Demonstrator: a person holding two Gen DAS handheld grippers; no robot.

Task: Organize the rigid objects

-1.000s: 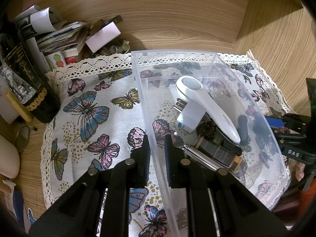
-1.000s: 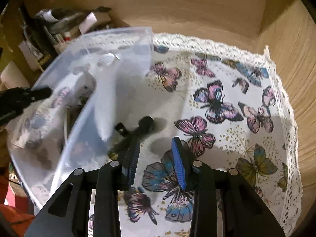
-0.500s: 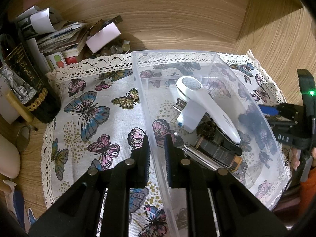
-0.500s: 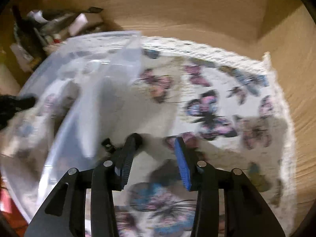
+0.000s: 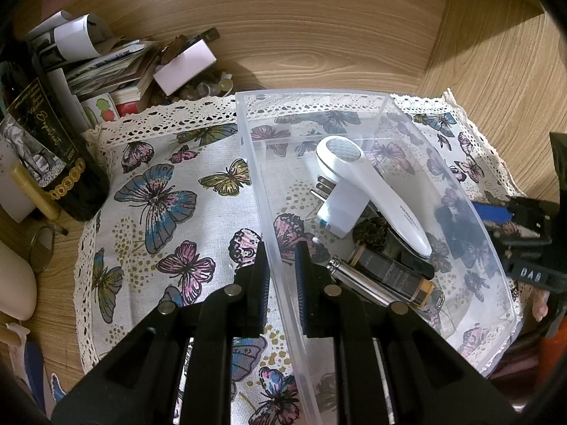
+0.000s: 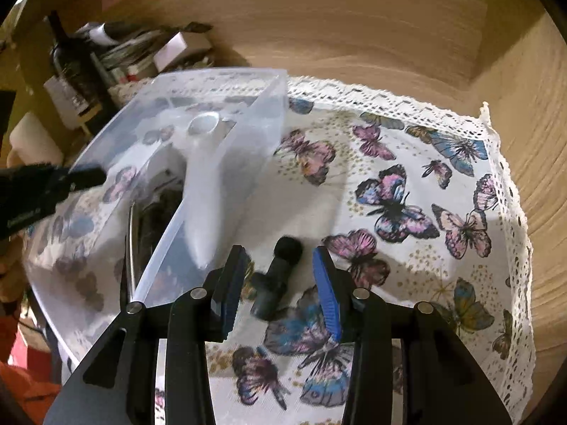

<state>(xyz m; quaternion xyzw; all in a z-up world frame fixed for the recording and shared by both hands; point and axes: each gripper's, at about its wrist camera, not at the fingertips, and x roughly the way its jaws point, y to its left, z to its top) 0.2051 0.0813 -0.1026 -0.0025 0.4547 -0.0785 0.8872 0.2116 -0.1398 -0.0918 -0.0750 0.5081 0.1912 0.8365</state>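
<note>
A clear plastic bin [image 5: 248, 148] stands on a butterfly-print cloth [image 5: 159, 205]. It holds a white handheld device [image 5: 368, 184], a white plug adapter [image 5: 340, 209], a metal tube [image 5: 358, 279] and a dark bottle [image 5: 389, 272]. My left gripper [image 5: 281, 265] is shut on the bin's near left wall. In the right wrist view, a small black object [image 6: 276, 276] lies on the cloth outside the bin [image 6: 219, 163], between the fingers of my open right gripper [image 6: 280, 283]. The right gripper also shows in the left wrist view [image 5: 496, 212].
A dark wine bottle [image 5: 46, 148], stacked papers and a white box [image 5: 184, 63] crowd the back left corner. Wooden walls close the back and right. The cloth's lace edge [image 6: 496, 134] runs along the right side.
My right gripper has pulled back and moved around the small black object, which now sits between its fingers. The left gripper and bin have not moved.
</note>
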